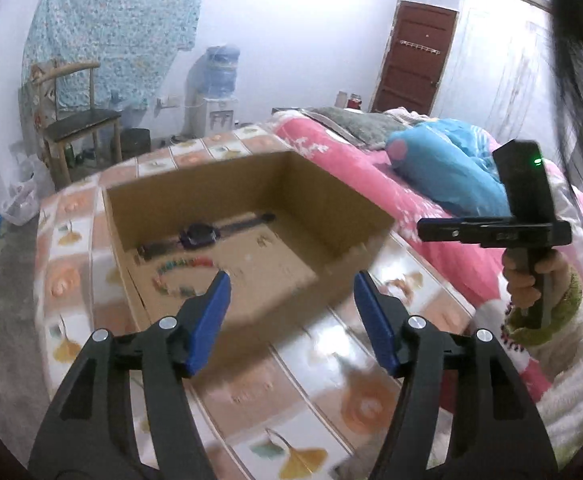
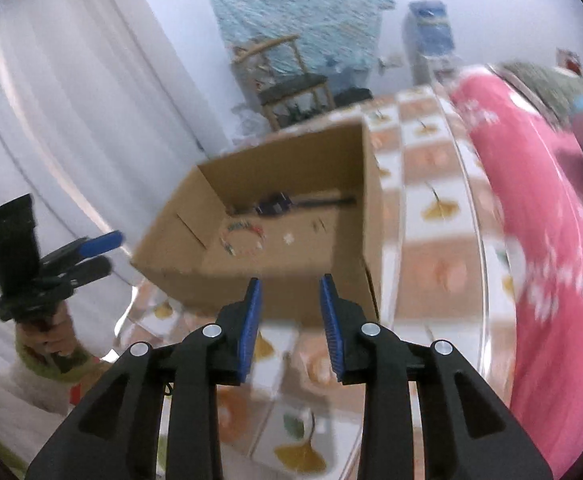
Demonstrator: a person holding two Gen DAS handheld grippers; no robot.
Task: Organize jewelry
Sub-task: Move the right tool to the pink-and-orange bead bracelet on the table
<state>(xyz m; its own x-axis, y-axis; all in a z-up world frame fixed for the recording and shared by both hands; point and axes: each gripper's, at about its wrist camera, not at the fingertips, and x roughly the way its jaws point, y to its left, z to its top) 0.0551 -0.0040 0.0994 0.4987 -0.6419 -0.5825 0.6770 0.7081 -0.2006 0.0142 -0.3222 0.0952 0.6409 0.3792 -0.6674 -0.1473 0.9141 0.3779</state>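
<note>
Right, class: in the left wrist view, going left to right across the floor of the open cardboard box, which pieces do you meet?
Ring of small multicoloured beads, a bracelet → dark wristwatch with a long strap → a small pale trinket, too blurred to name, all on the brown cardboard box floor.

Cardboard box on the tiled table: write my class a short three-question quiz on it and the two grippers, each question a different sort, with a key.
1. True or false: the wristwatch lies inside the cardboard box.
2. What lies just in front of the watch? A) bead bracelet B) spoon C) key
3. Fill in: the left gripper and right gripper both hold ____.

Key: 1 true; 2 A, the bead bracelet; 3 nothing, both jaws open and empty.
</note>
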